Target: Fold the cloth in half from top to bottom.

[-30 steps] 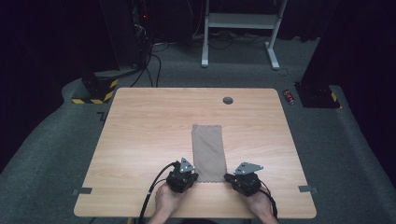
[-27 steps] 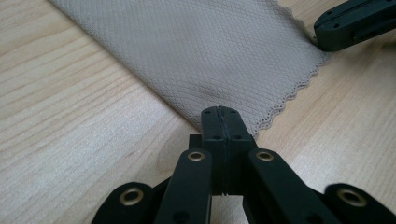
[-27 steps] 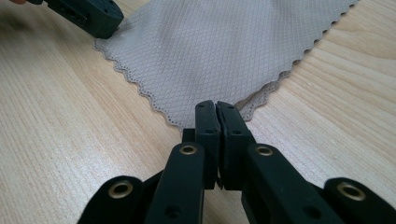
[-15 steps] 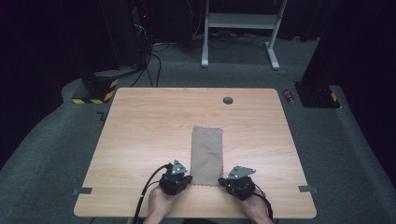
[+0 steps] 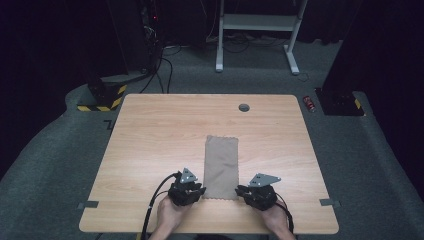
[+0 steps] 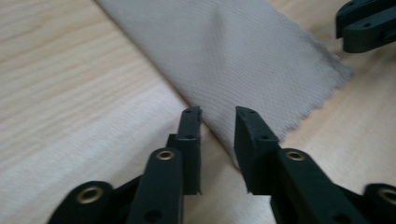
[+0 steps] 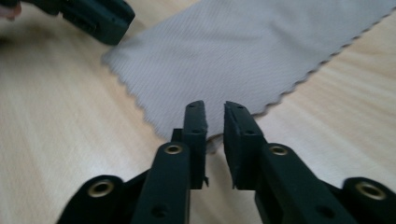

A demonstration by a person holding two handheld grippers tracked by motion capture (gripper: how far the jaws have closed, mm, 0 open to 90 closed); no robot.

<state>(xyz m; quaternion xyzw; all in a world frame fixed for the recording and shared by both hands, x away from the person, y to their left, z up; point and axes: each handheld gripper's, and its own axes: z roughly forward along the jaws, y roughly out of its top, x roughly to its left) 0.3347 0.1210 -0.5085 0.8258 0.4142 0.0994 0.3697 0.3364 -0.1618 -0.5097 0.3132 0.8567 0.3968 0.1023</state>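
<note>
On the near half of the table (image 5: 150, 135), a grey-brown cloth (image 5: 221, 165) lies flat as a long strip, its short scalloped edge toward the person and its length running away toward the far side. A small dark round hole (image 5: 244, 107) sits in the tabletop near the far edge, well apart from the cloth.

The left gripper (image 5: 192, 192) rests just beside the cloth's near left corner, held in the person's left hand (image 5: 169, 216). In the left gripper view its jaws have just been opening: a narrow gap stands between the pads, and the cloth's long edge (image 6: 205, 126) runs beneath that gap, lying flat on the wood and not pinched.

The right gripper (image 5: 250, 192) sits just beside the near right corner, in the right hand (image 5: 276, 220). Its jaws have likewise just been opening; in the right gripper view (image 7: 215, 112) they stand a little apart, with the cloth's corner (image 7: 205, 135) lying under the tips, loose on the table. Neither pair has hold of anything.

Each gripper view also catches the other gripper's black jaw tip at the cloth's opposite near corner.
</note>
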